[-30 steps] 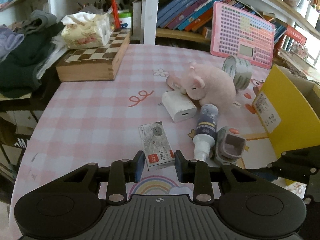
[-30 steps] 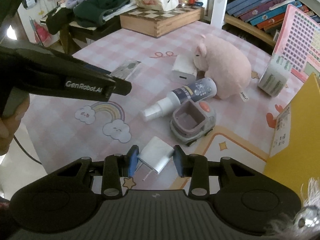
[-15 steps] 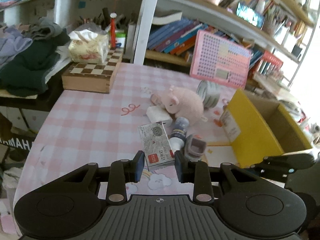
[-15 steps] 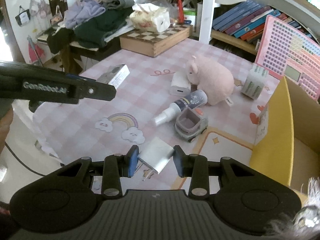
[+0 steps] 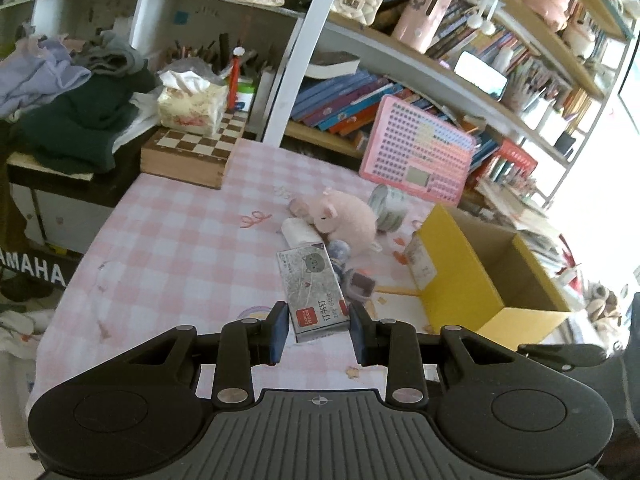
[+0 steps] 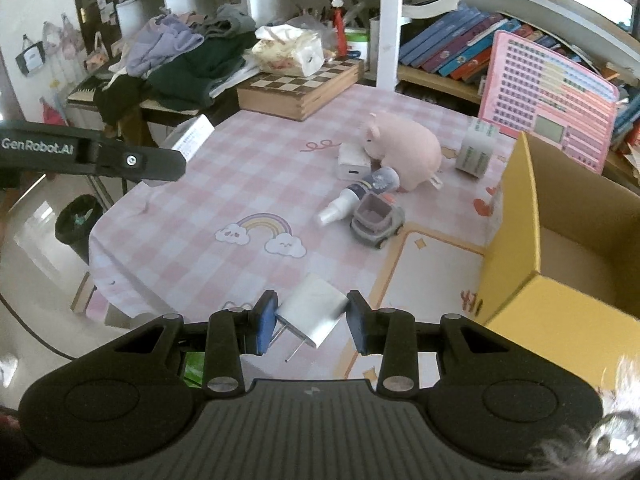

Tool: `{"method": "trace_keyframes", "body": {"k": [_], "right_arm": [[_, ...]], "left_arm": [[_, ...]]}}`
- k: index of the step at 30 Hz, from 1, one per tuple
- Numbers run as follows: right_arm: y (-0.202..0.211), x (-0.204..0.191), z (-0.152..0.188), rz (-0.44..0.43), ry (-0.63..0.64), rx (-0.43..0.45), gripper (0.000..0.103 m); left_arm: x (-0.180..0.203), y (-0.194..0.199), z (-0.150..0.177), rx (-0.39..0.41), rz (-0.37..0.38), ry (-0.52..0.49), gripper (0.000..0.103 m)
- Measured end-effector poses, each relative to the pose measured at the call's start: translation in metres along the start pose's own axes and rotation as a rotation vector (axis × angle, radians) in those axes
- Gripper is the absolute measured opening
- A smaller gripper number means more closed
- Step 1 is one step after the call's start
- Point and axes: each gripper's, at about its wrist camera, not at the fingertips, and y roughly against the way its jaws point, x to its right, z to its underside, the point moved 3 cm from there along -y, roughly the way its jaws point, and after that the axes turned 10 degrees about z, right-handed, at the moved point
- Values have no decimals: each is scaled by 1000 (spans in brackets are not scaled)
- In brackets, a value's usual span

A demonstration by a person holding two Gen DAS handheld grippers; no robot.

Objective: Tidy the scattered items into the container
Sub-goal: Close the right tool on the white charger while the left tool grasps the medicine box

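Both claws are rising off the tabletop — left claw (image 5: 319, 330) gripping the staple box (image 5: 313, 290), right claw (image 6: 312, 326) clamping the white charger (image 6: 313, 313) — with the yellow box (image 6: 560, 264) lying rightward, nearer the right claw.

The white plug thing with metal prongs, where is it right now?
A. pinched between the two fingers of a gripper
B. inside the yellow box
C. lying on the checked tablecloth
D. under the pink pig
A: the white plug sits clamped in the right gripper, lifted above the tablecloth.
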Motion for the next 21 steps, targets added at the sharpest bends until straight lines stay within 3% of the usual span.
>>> {"method": "trace_keyframes", "body": {"k": [9,21], "right_arm": [[40,18,26,66,-105,1,35],[70,47,68,162,-238,-20,35]], "left_arm": [[14,19,16,-7,104,65,31],[45,8,30,-56,201,30,31]]}}
